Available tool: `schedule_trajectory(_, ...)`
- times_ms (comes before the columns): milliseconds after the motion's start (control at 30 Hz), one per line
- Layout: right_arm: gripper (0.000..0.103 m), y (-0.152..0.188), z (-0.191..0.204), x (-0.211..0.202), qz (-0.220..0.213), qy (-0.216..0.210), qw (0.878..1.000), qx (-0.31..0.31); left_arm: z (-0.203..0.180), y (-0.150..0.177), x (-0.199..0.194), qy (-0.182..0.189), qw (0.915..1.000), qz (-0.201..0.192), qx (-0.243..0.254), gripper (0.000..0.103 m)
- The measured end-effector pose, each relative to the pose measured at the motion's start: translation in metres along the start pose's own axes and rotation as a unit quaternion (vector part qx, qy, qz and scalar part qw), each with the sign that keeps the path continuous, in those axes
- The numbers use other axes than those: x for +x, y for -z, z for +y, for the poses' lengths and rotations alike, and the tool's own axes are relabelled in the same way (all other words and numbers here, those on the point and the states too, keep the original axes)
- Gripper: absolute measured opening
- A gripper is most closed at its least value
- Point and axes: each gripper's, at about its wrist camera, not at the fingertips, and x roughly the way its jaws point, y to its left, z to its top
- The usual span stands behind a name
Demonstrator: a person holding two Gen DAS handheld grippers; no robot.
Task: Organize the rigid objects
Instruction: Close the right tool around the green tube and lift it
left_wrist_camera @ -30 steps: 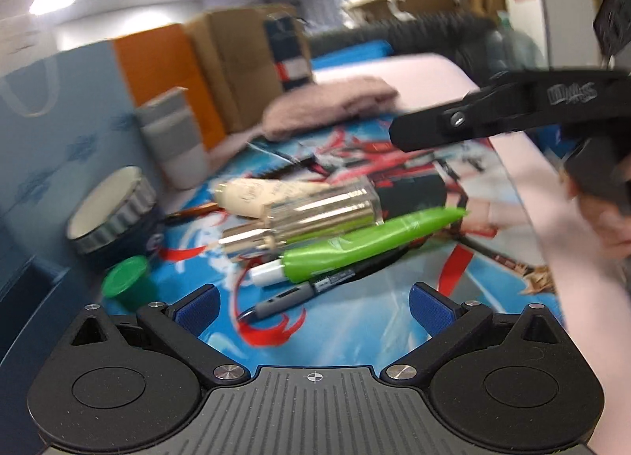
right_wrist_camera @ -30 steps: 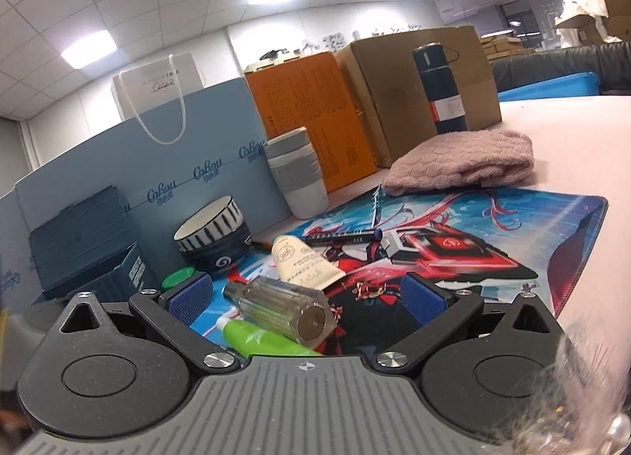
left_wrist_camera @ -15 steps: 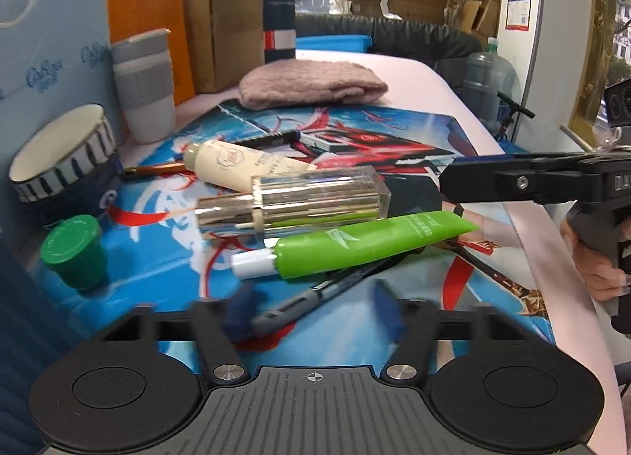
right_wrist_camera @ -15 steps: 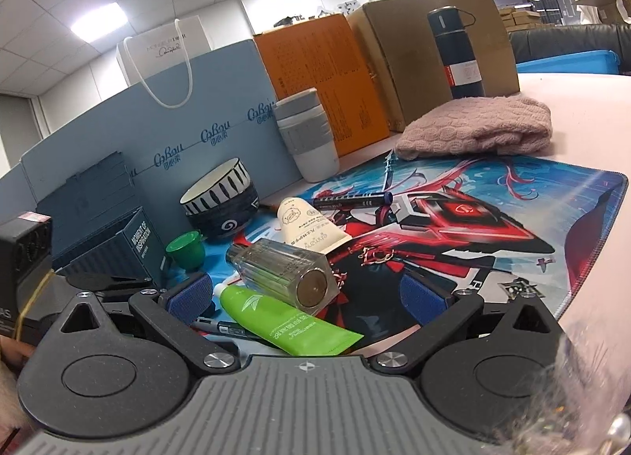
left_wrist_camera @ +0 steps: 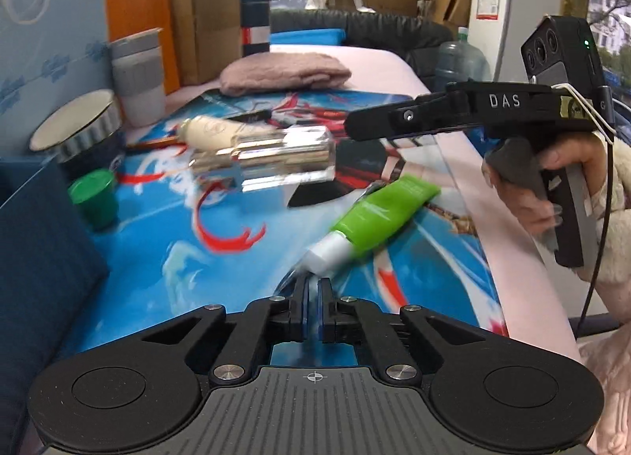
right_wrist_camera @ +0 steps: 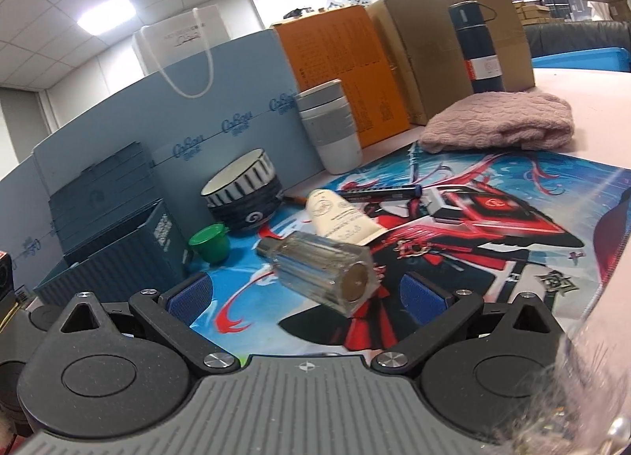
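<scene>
inspecting the left wrist view first: the left gripper [left_wrist_camera: 313,283] has just been closing and its jaws now stand pressed nearly together, with the white cap end of the green tube [left_wrist_camera: 384,214] right at the tips. whether a thin dark item, possibly a pen, is pinched between the pads cannot be told; blur hides it. the tube lies tilted on the printed mat [left_wrist_camera: 236,258], tail pointing toward the pink table edge.

right gripper [right_wrist_camera: 307,295]: jaws spread wide, blue pads apart, nothing between them. the clear bottle [right_wrist_camera: 319,267] lies on its side on the mat just ahead, flat base toward this camera, not touched. behind it rests the cream tube [right_wrist_camera: 341,218], then a dark pen [right_wrist_camera: 380,191].

nearby containers: striped bowl [right_wrist_camera: 240,185], green cap [right_wrist_camera: 211,246] and an open blue box [right_wrist_camera: 118,254] at the left.

handling judgement: the clear bottle looks rigid, fairly heavy, slick-sided and breakable; best taken across the flat faces at mid-body, not by the narrow neck, and set down gently. the green tube looks light and soft-walled; a grip at the stiff cap shoulder should hold better than one on the squashy body.
</scene>
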Motion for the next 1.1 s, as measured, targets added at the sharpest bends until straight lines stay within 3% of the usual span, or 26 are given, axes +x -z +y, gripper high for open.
schedule_trajectory(133, 0.102, 0.001, 0.014, -0.001, 0.014, -0.039, 0.999, -0.024, 0.009, 0.01, -0.014, -0.03, 0.9991, -0.006, -0.028, 0.003)
schedule_trajectory(300, 0.102, 0.002, 0.036, -0.002, 0.054, -0.106, 0.983, -0.137, 0.014, 0.016, -0.026, -0.072, 0.9959, -0.028, -0.048, 0.008)
schedule_trajectory(400, 0.102, 0.007, 0.044, -0.006, 0.087, -0.137, 0.957, -0.242, 0.019, 0.02, -0.037, -0.094, 0.9906, -0.056, -0.082, 0.011)
schedule_trajectory(500, 0.099, 0.014, 0.045, -0.012, 0.098, -0.196, 0.907, -0.359, 0.021, 0.021, -0.041, -0.096, 0.9872, -0.072, -0.105, 0.015)
schedule_trajectory(567, 0.085, 0.012, 0.048, -0.005, 0.127, -0.179, 0.892, -0.395, 0.02, 0.021, -0.041, -0.084, 0.9881, -0.076, -0.104, 0.02)
schedule_trajectory(633, 0.07, 0.008, 0.048, 0.003, 0.15, -0.187, 0.877, -0.416, 0.014, 0.021, -0.039, -0.075, 0.9899, -0.075, -0.094, 0.032)
schedule_trajectory(667, 0.067, 0.006, 0.047, 0.009, 0.165, -0.192, 0.872, -0.418, 0.012, 0.021, -0.039, -0.074, 0.9905, -0.075, -0.089, 0.042)
schedule_trajectory(700, 0.055, 0.005, 0.046, 0.016, 0.181, -0.193, 0.869, -0.417, 0.009, 0.021, -0.038, -0.073, 0.9909, -0.075, -0.084, 0.052)
schedule_trajectory(767, 0.047, 0.003, 0.044, 0.022, 0.193, -0.192, 0.865, -0.421, 0.005, 0.023, -0.04, -0.073, 0.9914, -0.076, -0.077, 0.062)
schedule_trajectory(833, 0.035, -0.004, 0.04, 0.025, 0.208, -0.211, 0.868, -0.399, 0.003, 0.023, -0.042, -0.07, 0.9917, -0.08, -0.073, 0.065)
schedule_trajectory(1100, 0.034, -0.005, 0.052, 0.023, 0.245, -0.209, 0.844, -0.428, 0.01, 0.026, -0.049, -0.063, 0.9895, -0.095, -0.089, 0.07)
